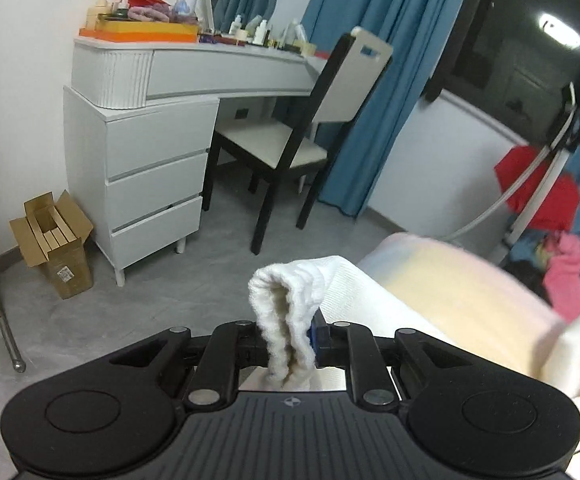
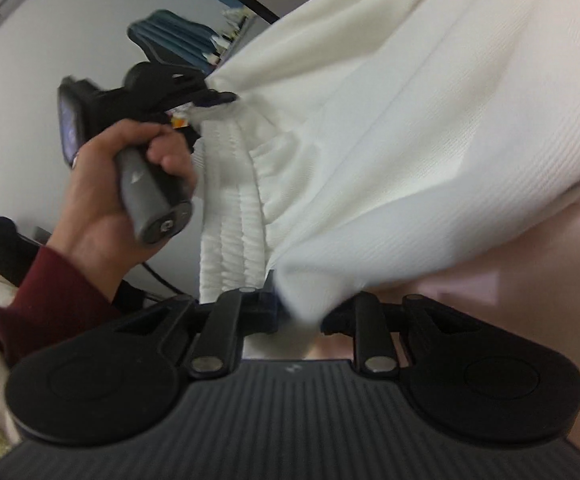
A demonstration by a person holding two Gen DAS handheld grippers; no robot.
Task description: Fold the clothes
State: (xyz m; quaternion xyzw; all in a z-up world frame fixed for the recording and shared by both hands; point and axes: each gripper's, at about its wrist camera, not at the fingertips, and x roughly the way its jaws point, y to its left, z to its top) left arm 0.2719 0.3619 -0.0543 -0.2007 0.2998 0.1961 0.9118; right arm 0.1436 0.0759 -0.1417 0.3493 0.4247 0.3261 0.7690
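The white garment (image 2: 369,128) hangs in the air between both grippers, its ribbed waistband (image 2: 230,216) running from the left gripper (image 1: 290,344), clamped on one end, to the right gripper (image 2: 290,312), clamped on the other.

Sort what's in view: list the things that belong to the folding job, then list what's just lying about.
Job:
white garment
left gripper, shut on its ribbed band
right gripper, shut on the garment

Lying about:
dressing table
chair
cardboard box
pink cloth
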